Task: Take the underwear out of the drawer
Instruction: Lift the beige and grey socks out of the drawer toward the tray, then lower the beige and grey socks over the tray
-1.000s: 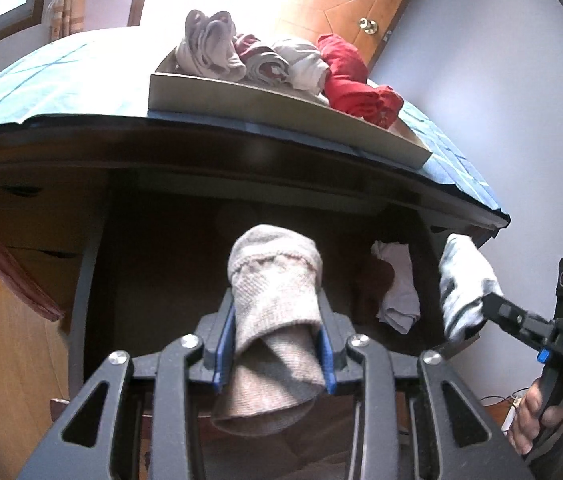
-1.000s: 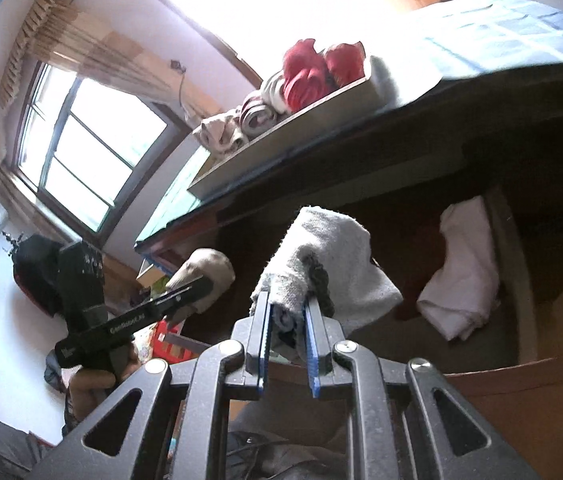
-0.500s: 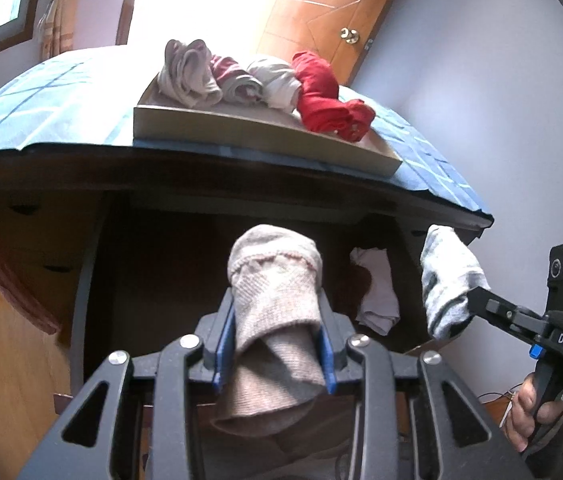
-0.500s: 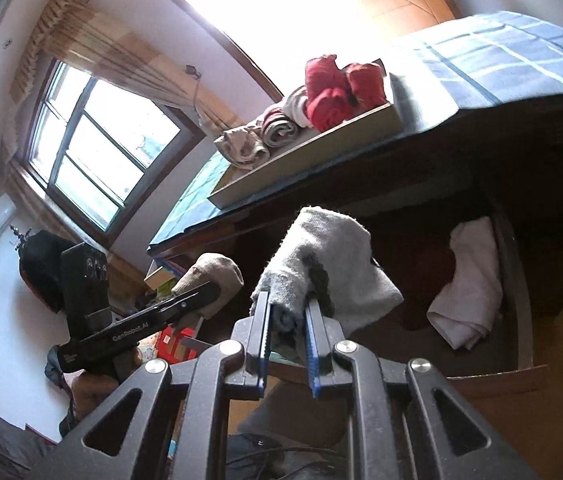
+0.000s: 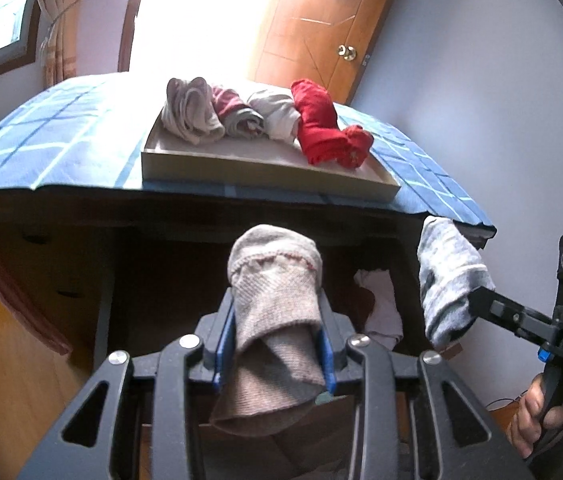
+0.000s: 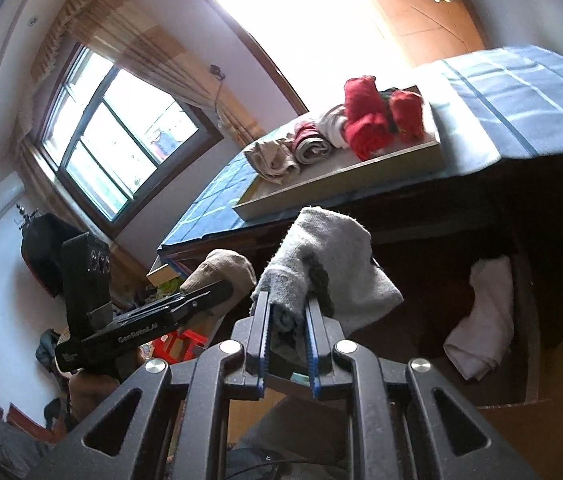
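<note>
Left wrist: beige underwear (image 5: 277,312) between jaws

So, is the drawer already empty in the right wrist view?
No, a white garment is lying inside the open drawer, against its right wall.

Tray (image 5: 265,166) front half bare; rolled underwear (image 5: 265,118) fills back.
</note>
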`<state>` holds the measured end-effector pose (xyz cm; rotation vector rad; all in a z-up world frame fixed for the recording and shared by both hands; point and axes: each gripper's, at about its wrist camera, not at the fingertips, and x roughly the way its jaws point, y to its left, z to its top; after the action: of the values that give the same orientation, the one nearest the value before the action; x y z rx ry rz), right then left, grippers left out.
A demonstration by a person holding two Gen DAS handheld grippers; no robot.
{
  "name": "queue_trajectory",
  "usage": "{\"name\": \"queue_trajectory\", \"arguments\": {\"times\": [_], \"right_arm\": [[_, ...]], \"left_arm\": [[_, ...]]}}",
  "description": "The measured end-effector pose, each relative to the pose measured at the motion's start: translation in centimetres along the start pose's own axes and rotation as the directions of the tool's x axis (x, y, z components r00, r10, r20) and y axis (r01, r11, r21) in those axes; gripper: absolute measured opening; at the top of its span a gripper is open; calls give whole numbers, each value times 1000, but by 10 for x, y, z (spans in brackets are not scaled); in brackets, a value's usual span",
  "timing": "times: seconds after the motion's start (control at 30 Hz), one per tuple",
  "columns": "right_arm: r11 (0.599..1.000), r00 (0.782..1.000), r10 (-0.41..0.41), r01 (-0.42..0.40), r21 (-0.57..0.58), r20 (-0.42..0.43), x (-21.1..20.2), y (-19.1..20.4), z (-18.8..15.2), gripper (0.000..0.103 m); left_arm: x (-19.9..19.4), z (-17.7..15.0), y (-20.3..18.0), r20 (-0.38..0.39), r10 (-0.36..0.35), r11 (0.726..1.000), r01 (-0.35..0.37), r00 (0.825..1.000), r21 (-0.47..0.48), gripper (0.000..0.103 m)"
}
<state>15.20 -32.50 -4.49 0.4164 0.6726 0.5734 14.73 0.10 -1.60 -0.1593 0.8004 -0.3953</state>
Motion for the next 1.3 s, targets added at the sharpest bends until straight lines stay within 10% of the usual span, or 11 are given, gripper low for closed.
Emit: {"name": "queue_trajectory", "arguments": {"times": [1.3], "right_arm": [[971,988,-59,89,-223,140,44,63,82,17]], "left_arm": [[-7,74,-9,171,147,979,-168,974,118,34]]}}
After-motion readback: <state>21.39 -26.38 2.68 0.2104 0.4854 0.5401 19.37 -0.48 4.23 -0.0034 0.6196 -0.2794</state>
